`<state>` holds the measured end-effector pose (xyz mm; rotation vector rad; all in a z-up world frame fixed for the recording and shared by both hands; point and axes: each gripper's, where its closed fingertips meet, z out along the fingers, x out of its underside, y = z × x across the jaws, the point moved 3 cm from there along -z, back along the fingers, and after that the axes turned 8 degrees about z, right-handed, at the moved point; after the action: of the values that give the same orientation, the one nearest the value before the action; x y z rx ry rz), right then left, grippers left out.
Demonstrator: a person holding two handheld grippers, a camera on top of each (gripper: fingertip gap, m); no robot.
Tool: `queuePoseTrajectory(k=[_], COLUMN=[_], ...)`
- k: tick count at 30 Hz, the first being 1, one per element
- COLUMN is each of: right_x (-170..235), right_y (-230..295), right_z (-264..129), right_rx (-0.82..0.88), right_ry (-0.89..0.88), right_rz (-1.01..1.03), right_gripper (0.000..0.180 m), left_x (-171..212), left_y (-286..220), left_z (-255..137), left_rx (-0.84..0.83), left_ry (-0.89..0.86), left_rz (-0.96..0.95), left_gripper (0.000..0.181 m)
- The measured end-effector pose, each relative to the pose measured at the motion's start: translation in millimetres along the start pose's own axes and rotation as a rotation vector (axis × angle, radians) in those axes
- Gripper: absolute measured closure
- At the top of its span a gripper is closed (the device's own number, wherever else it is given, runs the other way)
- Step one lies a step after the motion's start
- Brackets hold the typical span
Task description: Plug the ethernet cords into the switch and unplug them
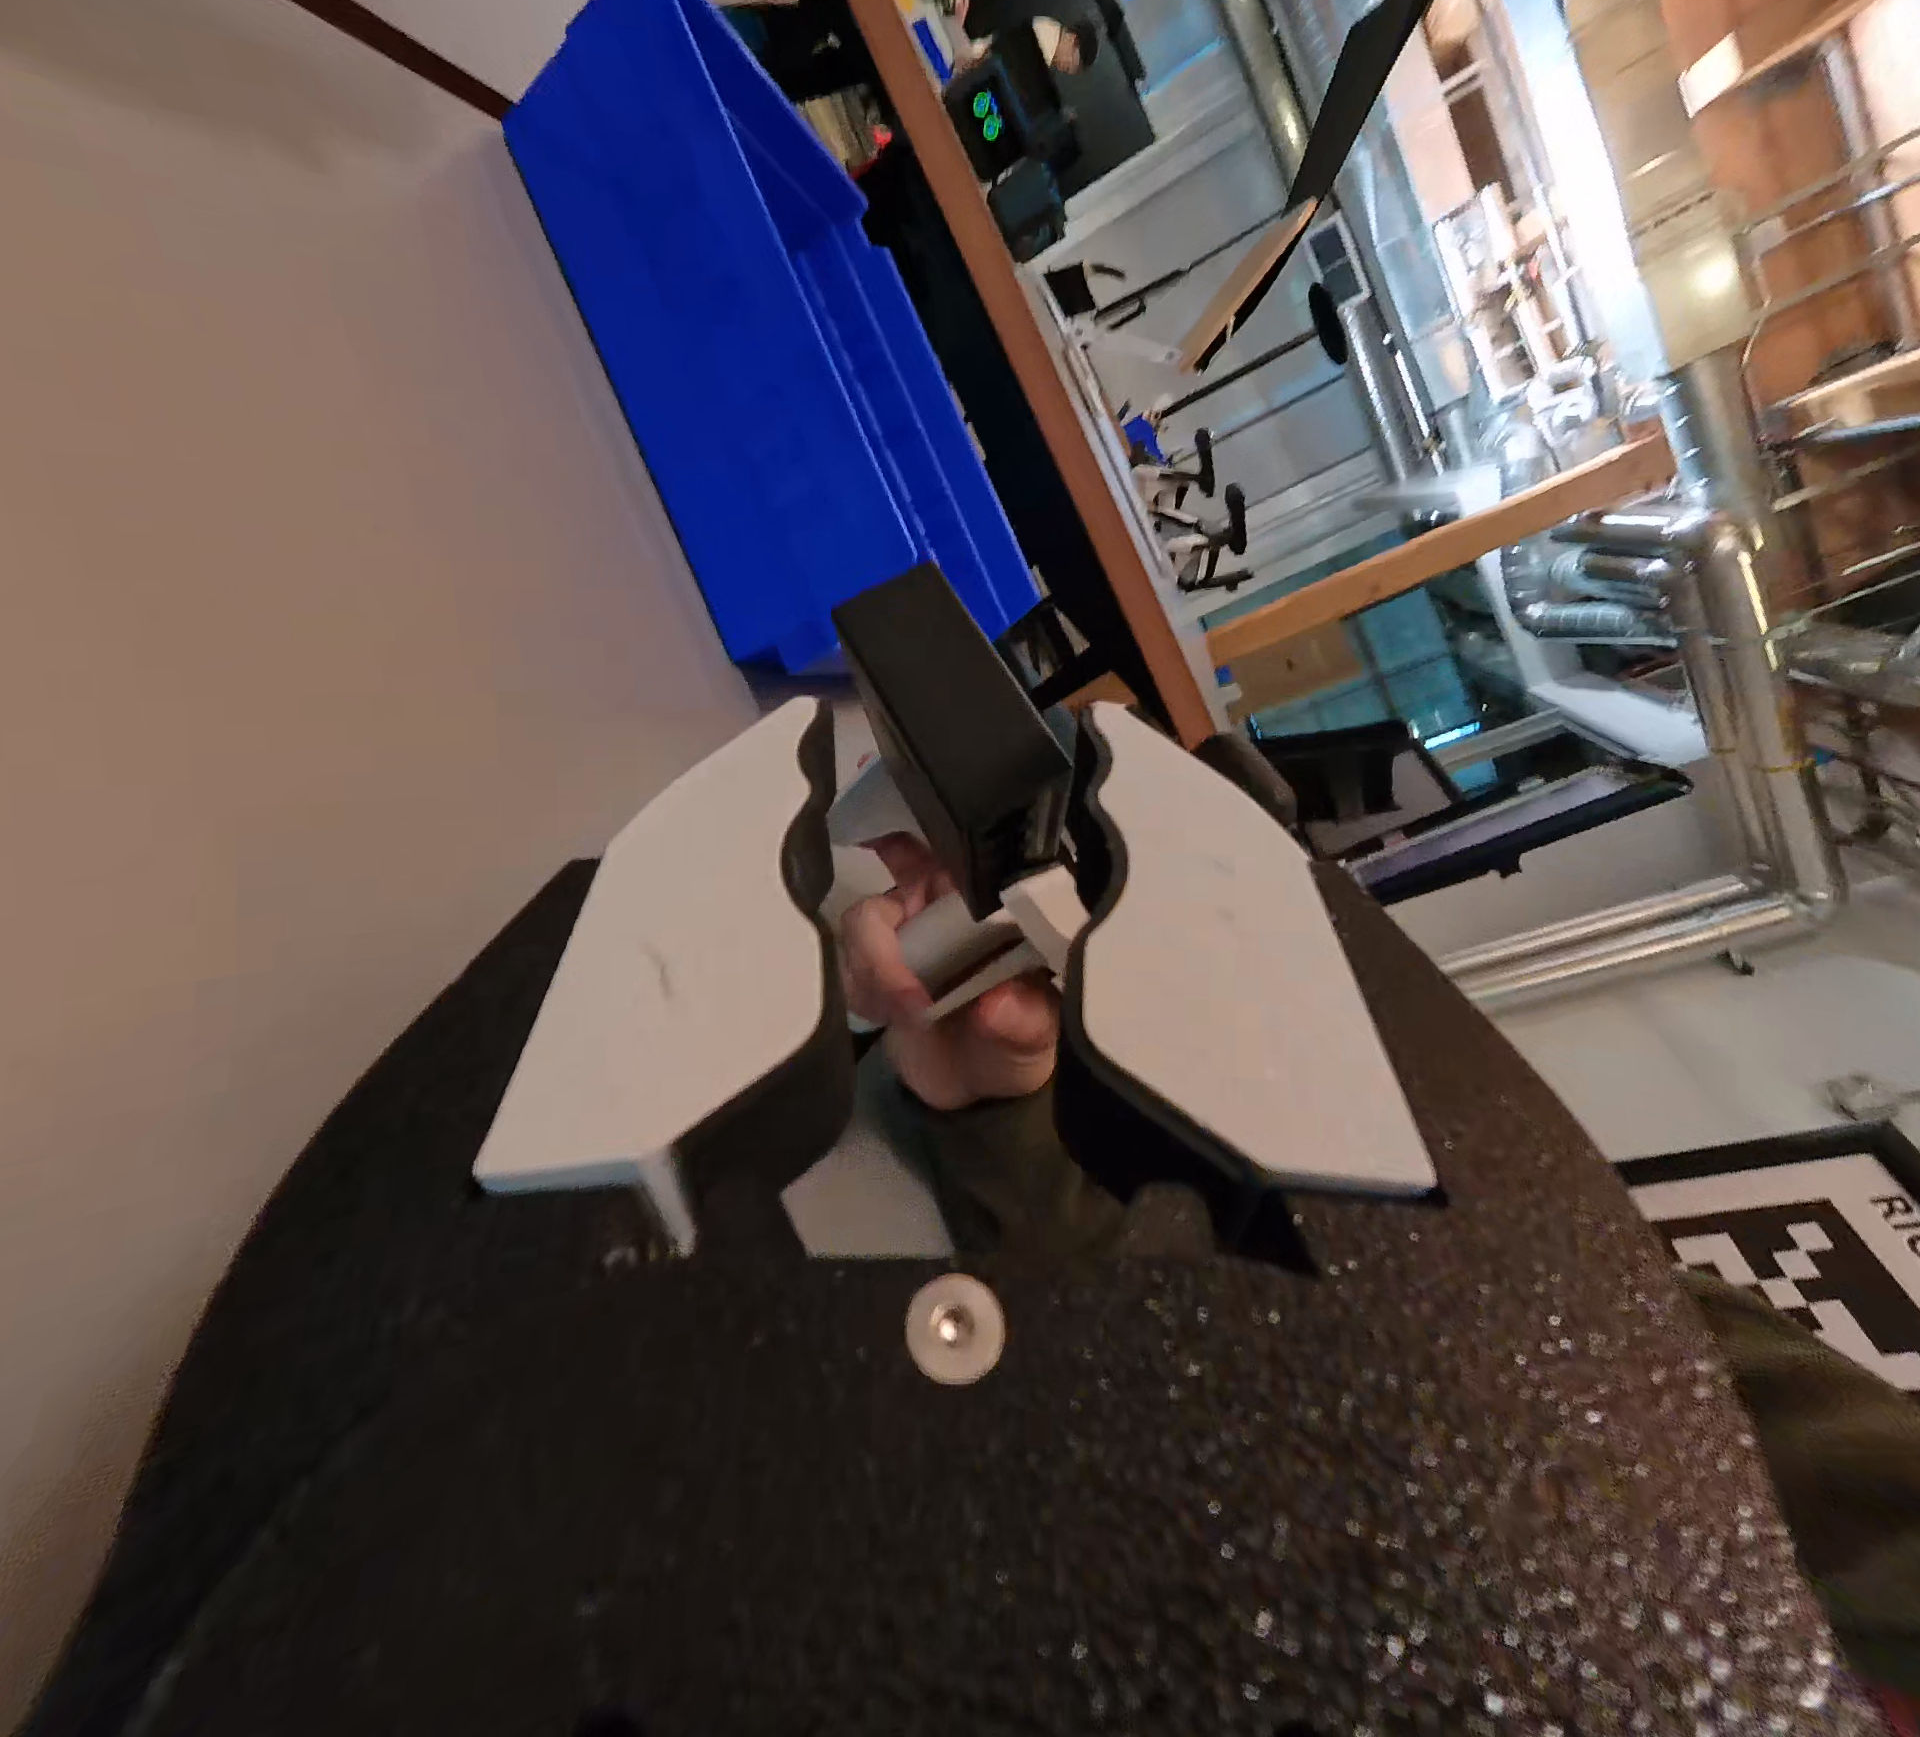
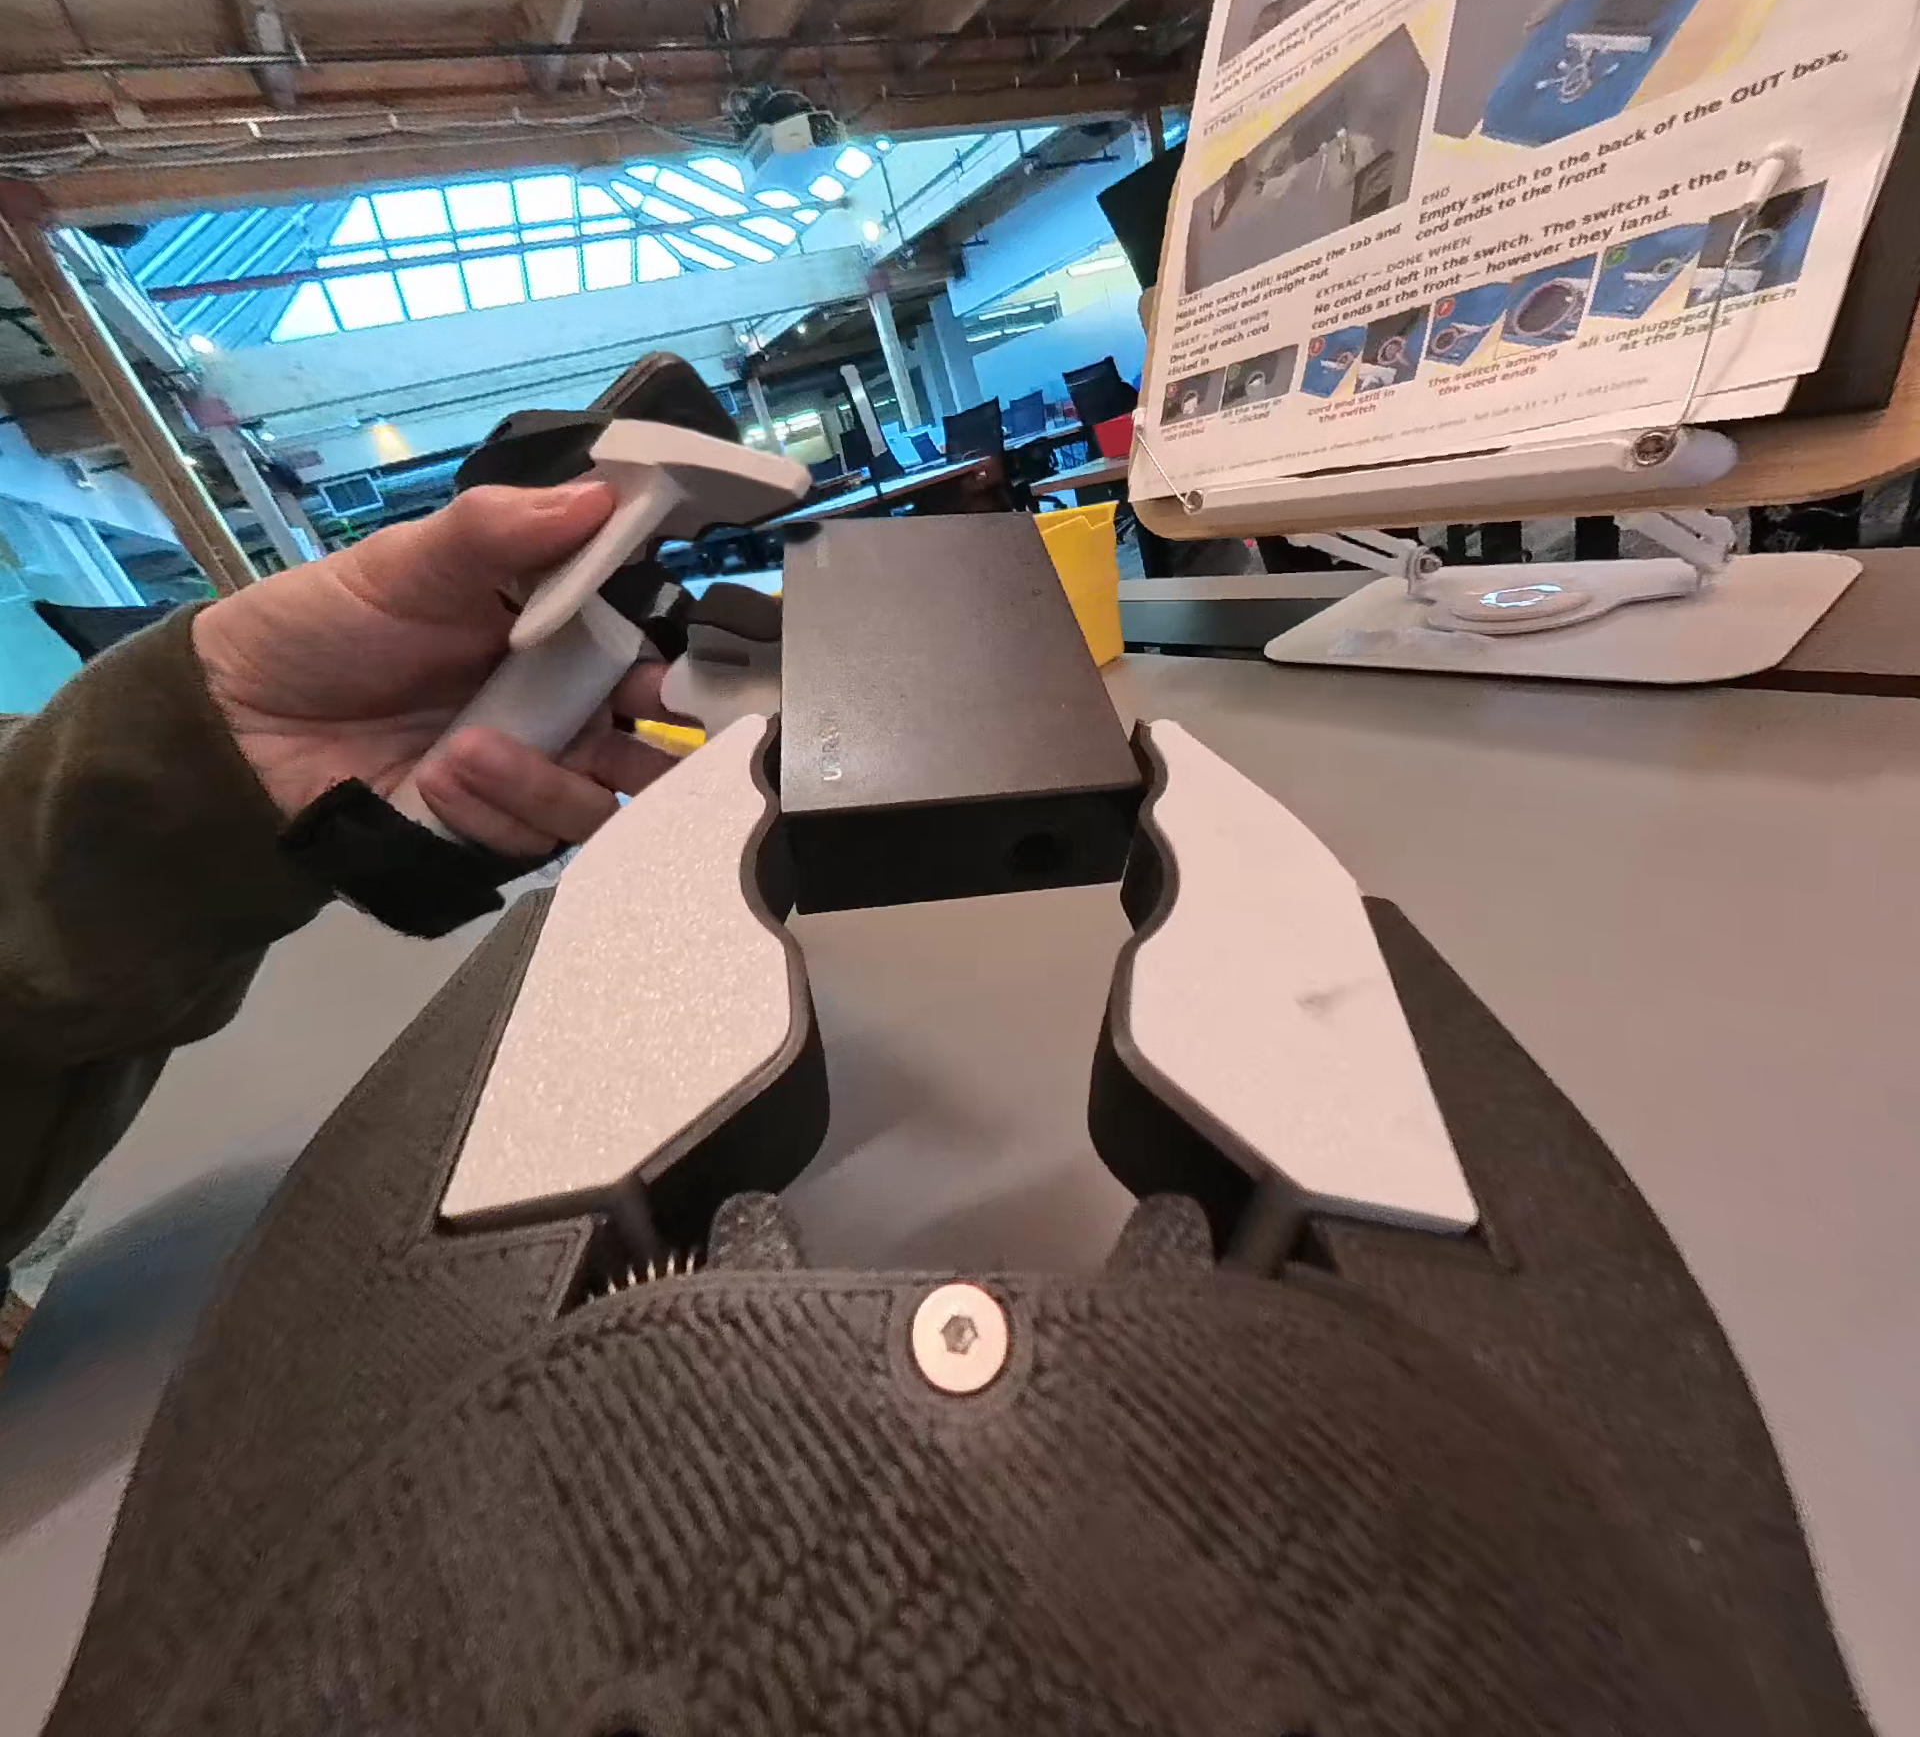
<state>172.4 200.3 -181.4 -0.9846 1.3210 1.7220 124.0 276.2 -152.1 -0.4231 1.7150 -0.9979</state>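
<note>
The black switch [image 2: 925, 648] is a flat box held level above the table. My right gripper [image 2: 956, 742] is shut on its near end, which has a round socket. The left gripper [image 2: 717, 669], held in a hand, sits at the switch's far left side. In the left wrist view, which is rolled sideways, the switch [image 1: 935, 711] lies between the fingertips of my left gripper [image 1: 956, 726]. Those fingers stand apart on either side of it, with a small gap at one finger. No ethernet cord shows in either view.
Blue bins [image 1: 748, 316] stand on the grey table [image 2: 1558, 960] beyond the switch. A picture sheet on a white stand [image 2: 1507, 160] is at the back right. A yellow bin [image 2: 1081, 565] sits behind the switch. A sleeved hand [image 2: 364, 669] is at the left.
</note>
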Motion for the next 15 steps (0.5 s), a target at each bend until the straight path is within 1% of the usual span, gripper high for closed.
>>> queuePoseTrajectory(k=[3, 5, 6, 7, 15], right_x=[2.8, 4.1, 4.5, 4.4, -0.8], right_y=[1.9, 2.7, 3.7, 4.1, 5.9], right_z=[3.0, 4.6, 5.0, 5.0, 0.7], right_rx=[0.016, 0.043, 0.047, 0.054, 0.066], right_ry=[0.022, 0.031, 0.033, 0.029, -0.031], right_rz=[-0.037, -0.079, -0.098, -0.11, -0.175], right_gripper=[0.117, 0.117, 0.117, 0.117, 0.118], left_x=[9.5, 15.6, 17.6, 18.2, 20.0], left_y=[-0.5, -2.7, -1.6, -0.3, 2.3], left_z=[6.0, 12.1, 14.9, 16.7, 19.0], left_rx=[0.01, 0.045, 0.047, 0.047, 0.138], left_ry=[0.072, 0.107, 0.115, 0.11, 0.1], left_rz=[-0.025, -0.054, -0.062, -0.06, -0.191], left_gripper=[0.127, 0.125, 0.126, 0.145, 0.149])
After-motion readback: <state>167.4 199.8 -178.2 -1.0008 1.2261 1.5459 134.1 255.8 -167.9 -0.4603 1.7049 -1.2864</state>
